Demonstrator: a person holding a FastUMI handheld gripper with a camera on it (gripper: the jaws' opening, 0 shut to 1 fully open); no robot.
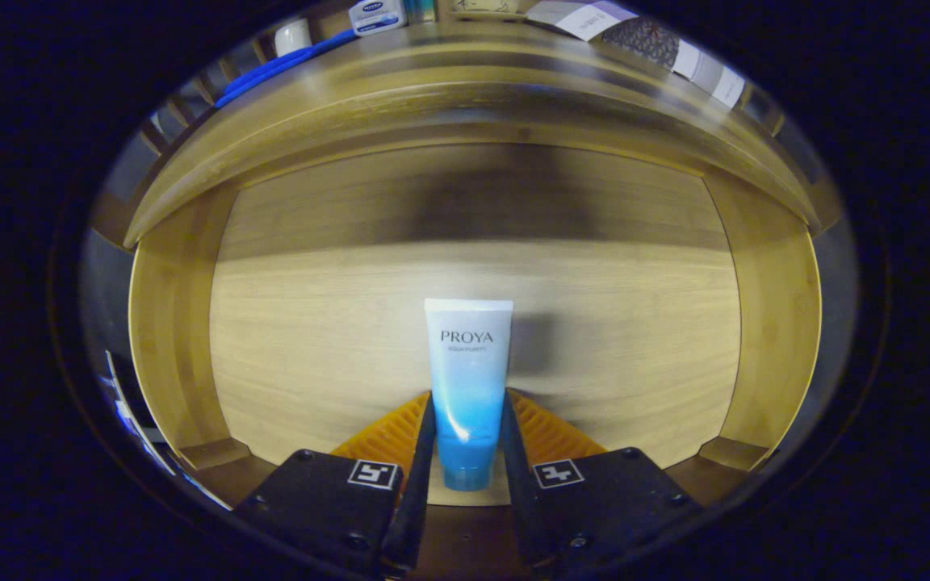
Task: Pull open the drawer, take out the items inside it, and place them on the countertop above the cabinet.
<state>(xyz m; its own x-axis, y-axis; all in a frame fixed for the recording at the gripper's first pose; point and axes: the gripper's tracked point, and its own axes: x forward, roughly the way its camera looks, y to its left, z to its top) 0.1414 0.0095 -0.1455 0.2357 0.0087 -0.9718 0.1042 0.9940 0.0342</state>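
A white-to-blue cosmetic tube [467, 379] stands between the two fingers of my gripper [467, 415], cap end toward me. Both fingers press on its lower blue part, so the gripper is shut on it. The tube is held over the wooden floor of the open drawer [312, 339], whose side walls rise on either side. Beyond the drawer's back wall the front edge of the countertop [465, 89] curves across above.
On the countertop stand a white cup [293, 35], a blue-and-white jar [377, 16], a blue cloth strip [279, 64] and patterned boxes [659, 40]. The drawer's corner blocks [215, 453] sit near the fingers on both sides.
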